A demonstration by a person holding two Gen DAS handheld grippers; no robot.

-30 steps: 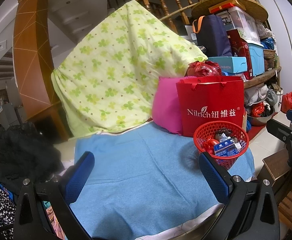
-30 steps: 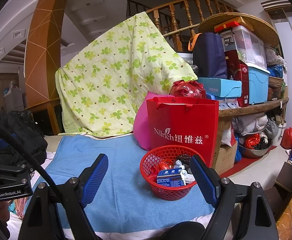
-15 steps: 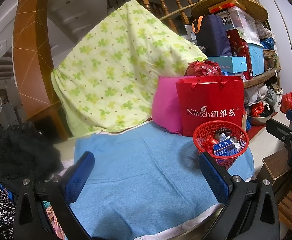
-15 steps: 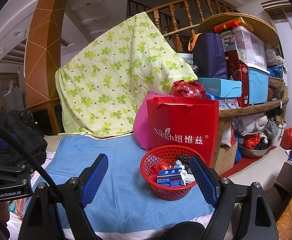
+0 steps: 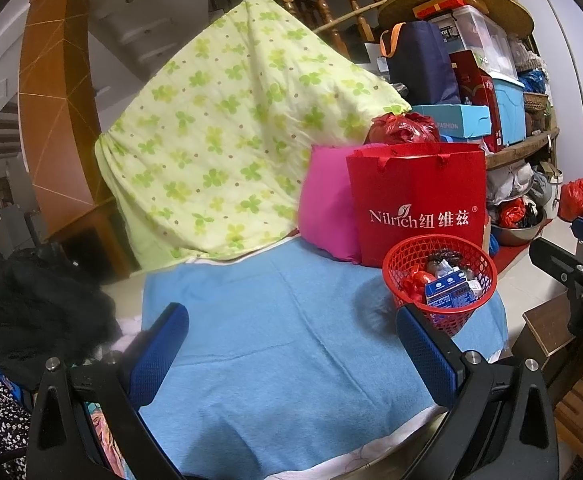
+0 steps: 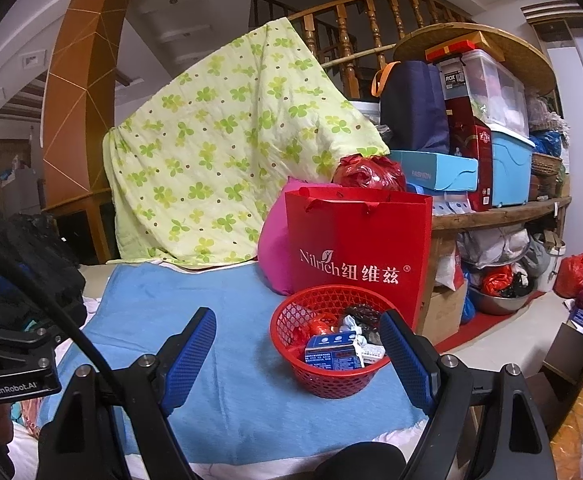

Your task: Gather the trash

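A red plastic basket [image 5: 439, 280] [image 6: 331, 348] stands on a blue towel [image 5: 283, 344] [image 6: 231, 360], near its right edge. Inside lie a blue-and-white carton [image 5: 449, 294] [image 6: 333, 352], red wrappers and dark scraps. My left gripper [image 5: 291, 328] is open over the towel with nothing between its blue pads; the basket is just beyond its right finger. My right gripper [image 6: 297, 334] is open too, its right finger [image 6: 405, 360] in front of the basket's right rim. Part of the right gripper's body [image 5: 579, 272] shows at the right edge of the left wrist view.
A red paper bag [image 6: 357, 256] and a pink cushion [image 6: 273, 256] stand right behind the basket. A green-patterned quilt [image 6: 219, 152] leans over the back. Shelves with boxes and bags [image 6: 487, 132] fill the right. Dark clothes [image 5: 31, 304] lie at the left.
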